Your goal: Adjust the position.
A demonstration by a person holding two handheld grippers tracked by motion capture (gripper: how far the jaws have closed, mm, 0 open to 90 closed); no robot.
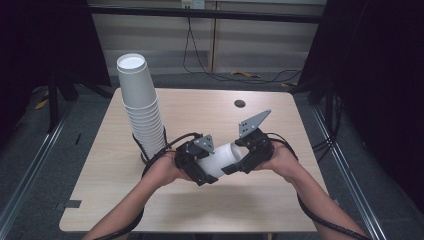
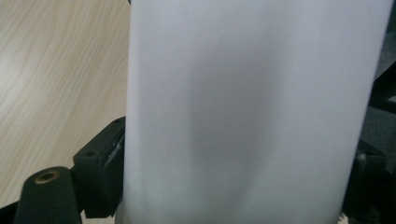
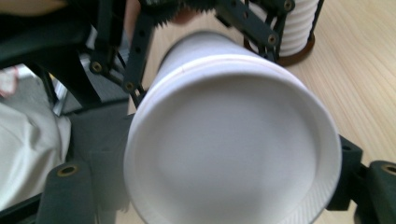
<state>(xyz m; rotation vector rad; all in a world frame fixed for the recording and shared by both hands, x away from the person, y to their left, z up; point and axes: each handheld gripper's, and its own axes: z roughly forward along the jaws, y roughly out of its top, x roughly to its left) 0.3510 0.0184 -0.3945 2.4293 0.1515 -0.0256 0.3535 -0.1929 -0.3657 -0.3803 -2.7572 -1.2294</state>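
The cup [image 1: 223, 158] is white paper, lying on its side in the air just above the near middle of the table [image 1: 260, 200], held between the two grippers. It looks light, thin-walled and easy to crush, with a smooth wall that could slip; its stiffest parts are likely the bottom ring and the rolled rim, so a gentle hold near either end should do better than a squeeze at mid-wall.

The left gripper [image 1: 200, 162] has the cup's wall between its jaws. In the left gripper view the wall [image 2: 252, 112] runs upward between them, and the left pad [image 2: 105, 175] lies against it, so these jaws are clamped on the cup.

The right gripper [image 1: 242, 160] is at the cup's right end. In the right gripper view the round bottom [image 3: 233, 154] faces the camera, with a jaw on each side of it. Whether those pads press on the ring or stand just off it, I cannot tell.

A tall stack [image 1: 142, 107] of the same cups stands upright in a holder at the far left of the table, well apart from the held cup.
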